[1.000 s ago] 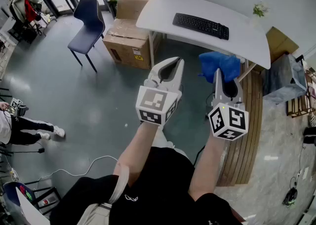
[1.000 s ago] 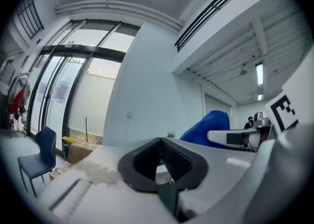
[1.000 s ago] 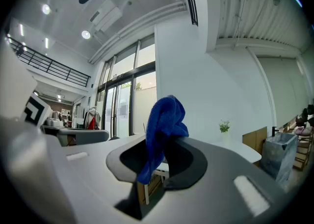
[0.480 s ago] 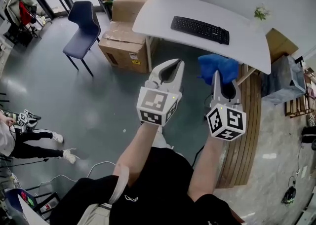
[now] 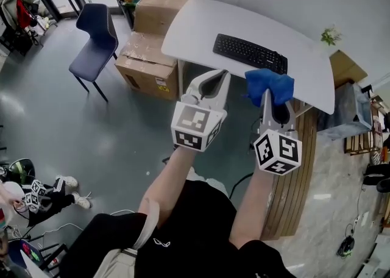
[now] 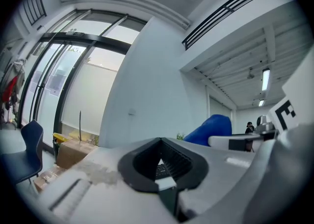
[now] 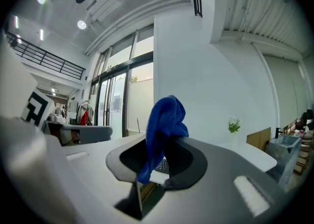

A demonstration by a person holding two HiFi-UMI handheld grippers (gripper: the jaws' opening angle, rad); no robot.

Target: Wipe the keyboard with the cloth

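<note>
Blue cloth (image 5: 269, 85) in right gripper (image 5: 274, 101) jaws, left gripper (image 5: 224, 75) jaws together, empty; keyboard (image 5: 250, 53) whole only overhead.

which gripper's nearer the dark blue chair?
Left. Left gripper hangs right of the dark blue chair over the floor; right gripper, shut on the blue cloth, is farther right.

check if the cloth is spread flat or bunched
Bunched: the blue cloth hangs crumpled, pinched in the right gripper.

We counted one keyboard (image 5: 250, 53), one cloth (image 5: 269, 85), one table (image 5: 195, 27), one chair (image 5: 92, 38) and one small plant (image 5: 331, 35). There were two cardboard boxes, the nearer box (image 5: 149, 66) and the farther box (image 5: 159, 8), and two grippers, the left gripper (image 5: 219, 75) and the right gripper (image 5: 275, 97).
</note>
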